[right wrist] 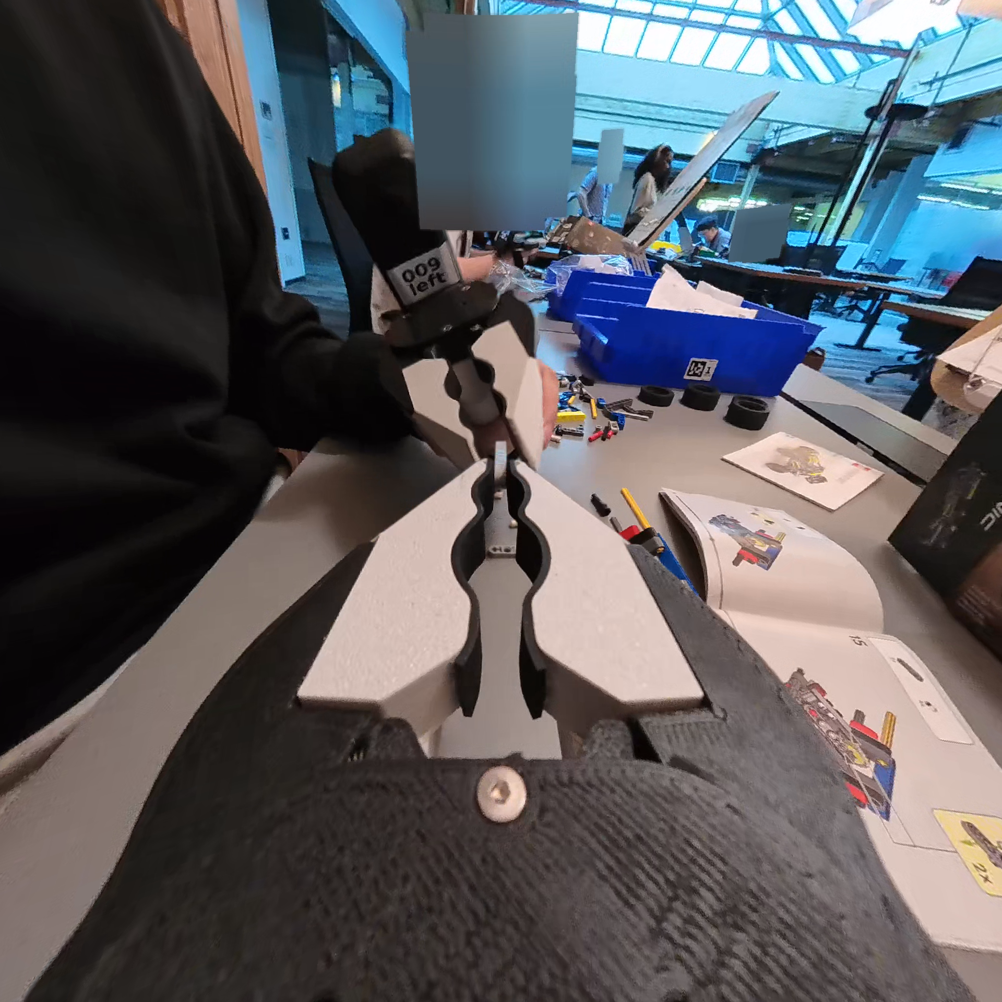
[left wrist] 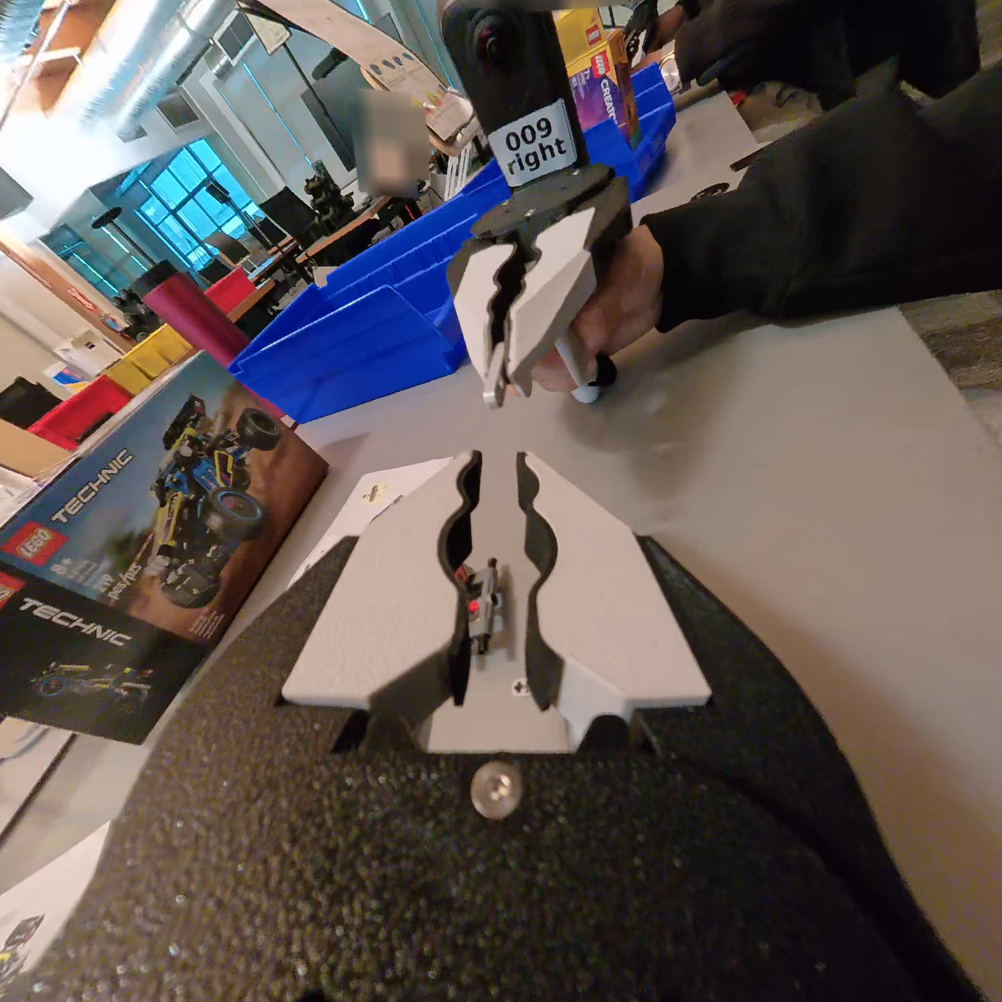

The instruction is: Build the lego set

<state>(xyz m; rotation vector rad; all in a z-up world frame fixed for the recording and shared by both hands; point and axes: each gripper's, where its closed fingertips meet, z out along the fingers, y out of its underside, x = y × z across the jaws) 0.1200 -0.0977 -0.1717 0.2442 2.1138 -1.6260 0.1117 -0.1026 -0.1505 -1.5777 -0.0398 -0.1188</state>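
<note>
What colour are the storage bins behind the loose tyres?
Blue storage bins, clearest in the right wrist view, behind the black tyres.

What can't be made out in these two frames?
- Left wrist view: whether the small grey-and-red lego assembly between the left tongs is held or lying on the table; the tongs cover its side.
- Right wrist view: shape of the light grey flat lego piece; the right tongs cover most of it.
- Right wrist view: scattered loose lego parts; too small.

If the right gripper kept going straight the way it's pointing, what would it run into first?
Probably the left gripper: the right gripper, holding a grey Lego beam at its tips, points straight at it, though depth is unclear.
</note>
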